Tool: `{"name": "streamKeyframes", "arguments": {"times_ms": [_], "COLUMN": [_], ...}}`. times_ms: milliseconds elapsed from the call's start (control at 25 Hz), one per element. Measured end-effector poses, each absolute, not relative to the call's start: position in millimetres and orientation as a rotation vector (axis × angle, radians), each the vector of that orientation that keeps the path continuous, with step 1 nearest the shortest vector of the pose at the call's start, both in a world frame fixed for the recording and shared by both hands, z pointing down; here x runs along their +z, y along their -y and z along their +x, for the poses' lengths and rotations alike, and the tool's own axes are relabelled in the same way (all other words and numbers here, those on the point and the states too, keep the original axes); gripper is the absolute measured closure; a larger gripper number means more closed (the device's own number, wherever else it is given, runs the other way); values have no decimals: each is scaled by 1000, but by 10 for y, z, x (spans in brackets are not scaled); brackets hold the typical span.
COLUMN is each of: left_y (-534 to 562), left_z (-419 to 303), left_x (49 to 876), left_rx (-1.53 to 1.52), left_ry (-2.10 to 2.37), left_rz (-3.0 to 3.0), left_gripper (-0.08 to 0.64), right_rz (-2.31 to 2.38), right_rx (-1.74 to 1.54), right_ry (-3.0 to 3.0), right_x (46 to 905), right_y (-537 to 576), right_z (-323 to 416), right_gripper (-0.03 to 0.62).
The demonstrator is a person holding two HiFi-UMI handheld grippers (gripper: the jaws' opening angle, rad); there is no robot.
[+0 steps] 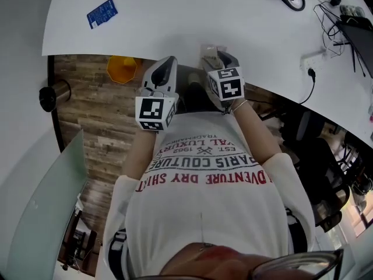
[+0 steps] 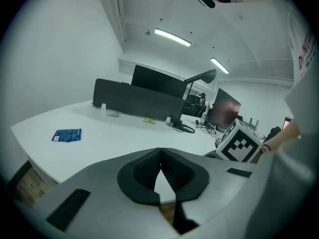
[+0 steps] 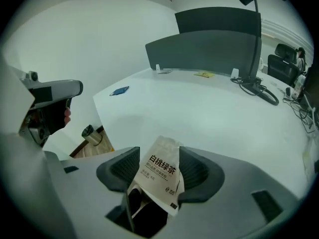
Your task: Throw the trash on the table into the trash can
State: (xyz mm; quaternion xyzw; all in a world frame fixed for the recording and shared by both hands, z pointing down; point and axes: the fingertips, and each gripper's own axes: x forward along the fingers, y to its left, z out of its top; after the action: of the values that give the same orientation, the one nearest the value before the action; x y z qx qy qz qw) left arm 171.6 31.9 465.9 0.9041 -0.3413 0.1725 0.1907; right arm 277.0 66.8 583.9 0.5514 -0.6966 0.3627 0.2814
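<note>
On the tea sachet (image 3: 160, 176): bold black Chinese print 白桃绿茶, with smaller lines and a logo under it, too small to read. The person's shirt (image 1: 204, 174), upside down in the head view, has grey "EST. 1963", "…AL LUXUR…" and "PARIS COUTUR…". It also has a red line "…DVENTURE DRY SHI…", cut at both ends. The blue packet (image 1: 102, 13) near the counter's (image 1: 175, 16) left edge carries white print, illegible.
</note>
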Motion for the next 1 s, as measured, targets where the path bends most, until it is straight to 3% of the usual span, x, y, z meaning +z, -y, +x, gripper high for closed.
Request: {"name": "streamKeyframes", "arguments": {"times_ms": [400, 600, 840, 1000], "left_y": [-274, -288, -285, -258], "left_z": [1710, 1761, 1797, 1822], "left_x": [4977, 4991, 4988, 4939], "left_rx": [536, 532, 541, 528], "left_ry": [904, 871, 856, 860], "left_rz": [2491, 2483, 2489, 2500], "left_gripper": [537, 537, 537, 537], "right_rz": [1487, 1488, 1439, 1444], "right_rx": [908, 882, 767, 818], "right_ry": [1762, 1756, 1740, 1762], "right_x": [6083, 6070, 6036, 5965], "right_y": [-591, -565, -534, -520], "right_z": [2769, 2752, 2780, 2813], "right_gripper": [363, 484, 555, 561]}}
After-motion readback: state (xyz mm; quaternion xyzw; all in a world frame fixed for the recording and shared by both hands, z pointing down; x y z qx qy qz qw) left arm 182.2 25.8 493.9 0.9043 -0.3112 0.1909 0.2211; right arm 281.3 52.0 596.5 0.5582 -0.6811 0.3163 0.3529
